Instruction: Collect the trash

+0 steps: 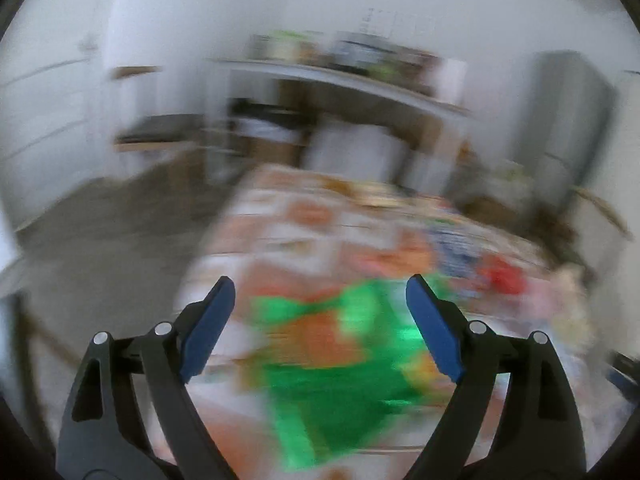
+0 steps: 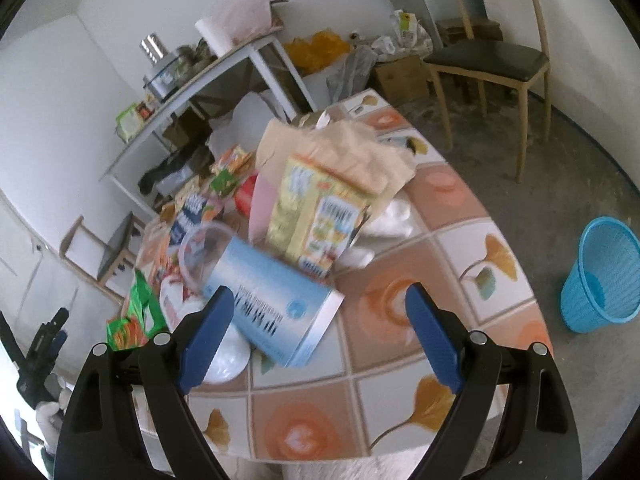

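the left gripper (image 1: pixel 320 320) hangs over the near end of the counter (image 1: pixel 288 216), its blue fingers (image 1: pixel 208 328) spread wide with nothing between them; the green packet (image 1: pixel 340 380) lies on the tiled cloth below, badly blurred, so i cannot tell whether anything touches it. in the right wrist view that same green packet (image 2: pixel 138 316) sits at the counter's left edge, beside a white lid (image 2: pixel 224 352). the right gripper (image 2: pixel 320 320) is also released and empty, tilted down at the pale blue box (image 2: pixel 276 300), which lies flat just ahead of its fingers (image 2: pixel 208 328) and looks like the next piece to take. behind it a yellow carton (image 2: pixel 320 216) leans in a crumpled paper bag (image 2: pixel 352 148). the blue waste basket (image 2: pixel 600 276) stands on the floor to the right, well apart from the counter (image 2: pixel 400 412), probably where the rubbish goes
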Demonstrator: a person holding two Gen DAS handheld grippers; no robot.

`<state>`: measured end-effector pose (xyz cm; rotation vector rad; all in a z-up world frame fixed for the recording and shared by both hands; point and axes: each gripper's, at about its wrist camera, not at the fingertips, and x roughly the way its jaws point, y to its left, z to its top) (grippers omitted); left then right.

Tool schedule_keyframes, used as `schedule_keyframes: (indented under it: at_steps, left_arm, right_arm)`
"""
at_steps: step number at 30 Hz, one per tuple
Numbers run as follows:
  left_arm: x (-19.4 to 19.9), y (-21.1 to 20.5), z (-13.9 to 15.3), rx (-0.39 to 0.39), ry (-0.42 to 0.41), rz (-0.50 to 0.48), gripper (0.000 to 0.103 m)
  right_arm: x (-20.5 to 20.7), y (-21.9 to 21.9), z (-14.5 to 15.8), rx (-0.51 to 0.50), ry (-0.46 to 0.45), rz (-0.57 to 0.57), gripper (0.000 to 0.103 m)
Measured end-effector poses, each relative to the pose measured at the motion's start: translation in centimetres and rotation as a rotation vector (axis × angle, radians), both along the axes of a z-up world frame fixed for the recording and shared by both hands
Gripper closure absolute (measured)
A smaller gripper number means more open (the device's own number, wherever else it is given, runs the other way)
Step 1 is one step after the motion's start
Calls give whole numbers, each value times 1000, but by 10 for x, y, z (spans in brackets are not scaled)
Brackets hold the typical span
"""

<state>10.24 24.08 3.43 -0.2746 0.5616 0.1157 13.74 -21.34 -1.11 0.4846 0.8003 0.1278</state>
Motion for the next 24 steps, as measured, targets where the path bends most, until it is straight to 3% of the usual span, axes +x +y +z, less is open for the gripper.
schedule_keyframes:
  at_steps: [5, 8, 10, 16, 21, 22, 24]
  left_arm:
    - [70, -79, 21, -168, 58, -394, 20]
    - [118, -122, 28, -269, 128, -559, 23]
    - [146, -153, 27, -279, 184, -635, 26]
    - [231, -251, 14, -147, 328, -797, 30]
    - [270, -302, -19, -20, 461, -862, 31]
    - [274, -308, -24, 5, 474, -871, 33]
    - [278, -317, -35, 50, 494, -879, 47]
  right_arm:
    - [21, -25, 2, 77, -47, 26, 25]
    - [42, -36, -3, 113, -60, 64, 27]
    - [58, -43, -10, 150, -63, 83, 28]
    - [87, -53, -30, 221, -56, 132, 33]
    - [98, -47, -36, 211, -51, 203, 38]
    - [98, -46, -37, 205, -52, 215, 41]
    - [98, -41, -37, 186, -49, 238, 47]
